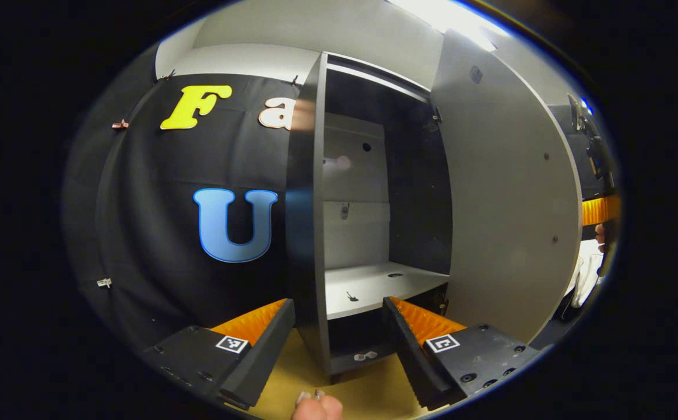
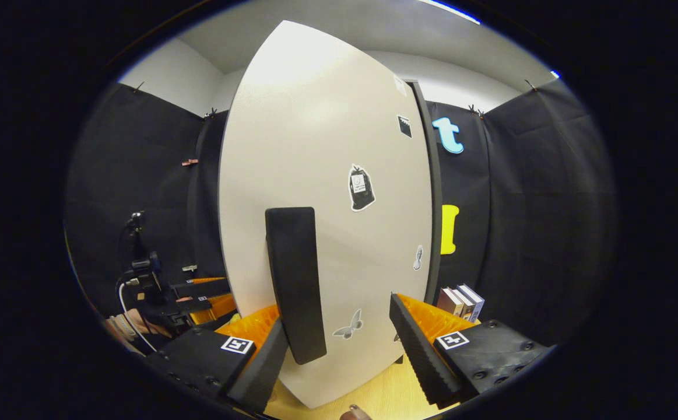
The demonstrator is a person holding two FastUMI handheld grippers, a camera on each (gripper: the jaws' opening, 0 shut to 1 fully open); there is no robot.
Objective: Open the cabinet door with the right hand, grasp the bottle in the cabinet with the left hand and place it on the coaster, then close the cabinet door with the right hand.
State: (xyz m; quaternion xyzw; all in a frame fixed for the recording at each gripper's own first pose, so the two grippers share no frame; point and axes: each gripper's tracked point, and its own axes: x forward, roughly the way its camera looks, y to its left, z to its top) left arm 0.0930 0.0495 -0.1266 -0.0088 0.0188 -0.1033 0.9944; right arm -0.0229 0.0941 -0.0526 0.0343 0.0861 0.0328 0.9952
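Cabinet (image 1: pixel 315 245) stands open on the wooden tabletop, dark-sided with a pale back panel and 1 light shelf (image 1: pixel 373 289) low inside, bare on the part visible. Its door (image 1: pixel 502 204) swings wide to the right, pale grey. In the right gripper view its front carries a long black upright handle (image 2: pixel 295 286) and small stickers.

Cabinet door (image 2: pixel 327 175) swung open right of the cabinet (image 1: pixel 373 233), books (image 2: pixel 461 300) right of door

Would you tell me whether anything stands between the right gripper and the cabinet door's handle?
Nothing visible does. The handle on the cabinet door lies between the open fingers of the right gripper, close to one finger; contact is unclear.
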